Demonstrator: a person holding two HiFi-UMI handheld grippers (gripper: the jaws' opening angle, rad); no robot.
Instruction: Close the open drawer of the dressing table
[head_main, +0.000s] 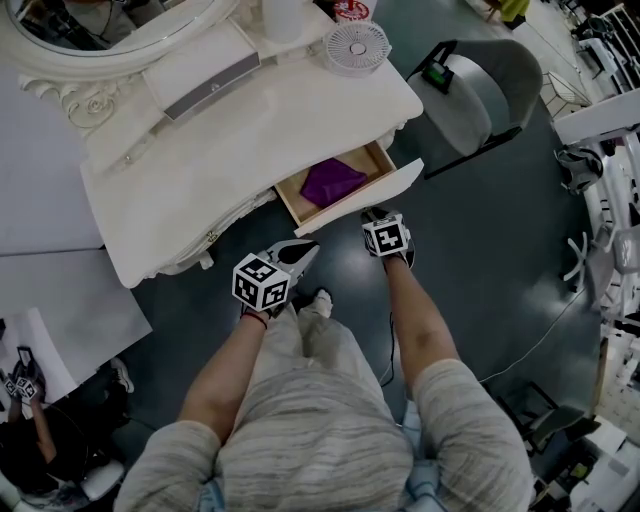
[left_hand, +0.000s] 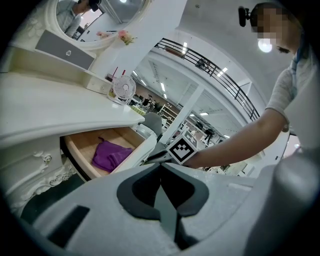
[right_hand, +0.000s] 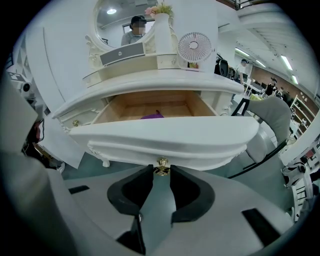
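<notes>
The white dressing table (head_main: 250, 140) has its right-hand drawer (head_main: 385, 190) pulled out, with a purple cloth (head_main: 333, 182) lying inside. In the right gripper view the curved drawer front (right_hand: 165, 137) fills the middle, and its small gold knob (right_hand: 161, 167) sits between the tips of my right gripper (right_hand: 161, 170), which is shut on it. From the head view my right gripper (head_main: 372, 213) touches the drawer front from the near side. My left gripper (head_main: 305, 250) hovers just left of it, below the drawer's corner, shut with nothing in it (left_hand: 160, 164).
A small round fan (head_main: 356, 47) stands on the tabletop at the back, by an oval mirror (head_main: 110, 30). A grey chair (head_main: 490, 85) stands to the right of the drawer. The person's legs and shoe (head_main: 318, 300) are on the dark floor below the grippers.
</notes>
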